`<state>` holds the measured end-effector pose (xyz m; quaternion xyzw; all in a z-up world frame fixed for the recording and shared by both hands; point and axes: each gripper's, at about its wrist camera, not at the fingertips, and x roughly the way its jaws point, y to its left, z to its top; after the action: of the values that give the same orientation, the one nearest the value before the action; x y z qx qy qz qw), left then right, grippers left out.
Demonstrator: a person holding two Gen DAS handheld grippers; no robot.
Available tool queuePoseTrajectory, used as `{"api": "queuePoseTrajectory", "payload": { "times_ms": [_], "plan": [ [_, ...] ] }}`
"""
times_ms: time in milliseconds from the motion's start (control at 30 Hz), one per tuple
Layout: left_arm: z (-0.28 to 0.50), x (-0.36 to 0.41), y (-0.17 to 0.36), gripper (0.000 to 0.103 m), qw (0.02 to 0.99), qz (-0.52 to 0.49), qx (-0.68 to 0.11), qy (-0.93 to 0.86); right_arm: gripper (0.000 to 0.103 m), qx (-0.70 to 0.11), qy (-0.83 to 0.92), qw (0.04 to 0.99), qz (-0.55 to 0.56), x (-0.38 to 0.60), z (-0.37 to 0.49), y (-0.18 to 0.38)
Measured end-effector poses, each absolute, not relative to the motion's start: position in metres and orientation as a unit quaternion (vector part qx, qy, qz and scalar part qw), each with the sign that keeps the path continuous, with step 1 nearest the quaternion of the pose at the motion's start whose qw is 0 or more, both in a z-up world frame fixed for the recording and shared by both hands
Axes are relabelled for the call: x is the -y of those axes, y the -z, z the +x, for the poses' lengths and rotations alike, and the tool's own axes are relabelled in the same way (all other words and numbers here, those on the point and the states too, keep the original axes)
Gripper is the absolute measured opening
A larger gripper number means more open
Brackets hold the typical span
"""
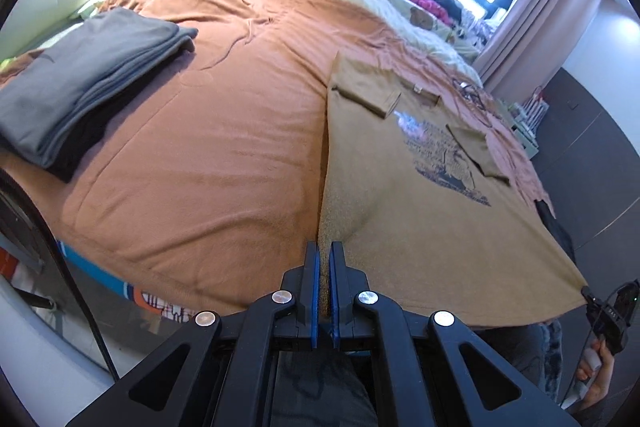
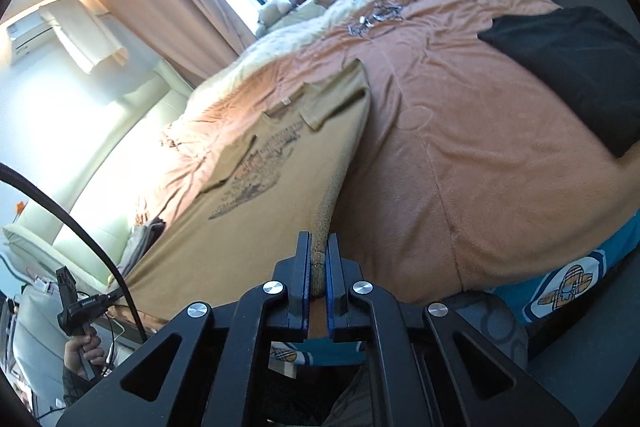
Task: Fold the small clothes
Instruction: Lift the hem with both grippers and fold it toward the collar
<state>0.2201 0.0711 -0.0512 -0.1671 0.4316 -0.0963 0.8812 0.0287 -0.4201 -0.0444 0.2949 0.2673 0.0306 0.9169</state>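
**Inspector:** Left gripper and right gripper are each clamped on a hem corner of the shirt.

**Clerk:** Progress?

**Inspector:** Roughly midway, I judge. Both sleeves are folded inward; the lengthwise fold remains. Tan, dark chest print, hem raised, collar end lying on the bed.

**Clerk:** Beyond it?

**Inspector:** Grey pile, already folded.

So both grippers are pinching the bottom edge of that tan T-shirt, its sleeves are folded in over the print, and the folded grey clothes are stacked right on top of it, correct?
Not quite. The folded grey clothes lie apart from the tan T-shirt, off to its side on the orange bedspread, as the left wrist view shows. The rest holds: the left gripper and right gripper both pinch its bottom edge, sleeves folded in.
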Motion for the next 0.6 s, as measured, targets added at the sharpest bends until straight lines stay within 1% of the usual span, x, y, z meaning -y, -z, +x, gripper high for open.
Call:
{"api": "queuePoseTrajectory", "payload": {
  "times_ms": [300,467,600],
  "plan": [
    [0.176,-0.078,0.054,0.004,0.883,-0.158,-0.431,0.099,0.002,-0.266,-0.049,0.919,0.286,0.417,-0.022,0.048],
    [0.182,-0.073,0.053,0.004,0.887,-0.145,-0.429,0.092,0.002,-0.274,-0.043,0.917,0.286,0.419,-0.017,0.049],
    [0.208,-0.072,0.043,0.004,0.889,-0.144,-0.425,0.093,0.002,-0.275,-0.045,0.920,0.276,0.416,0.005,0.036]
  ]
}}
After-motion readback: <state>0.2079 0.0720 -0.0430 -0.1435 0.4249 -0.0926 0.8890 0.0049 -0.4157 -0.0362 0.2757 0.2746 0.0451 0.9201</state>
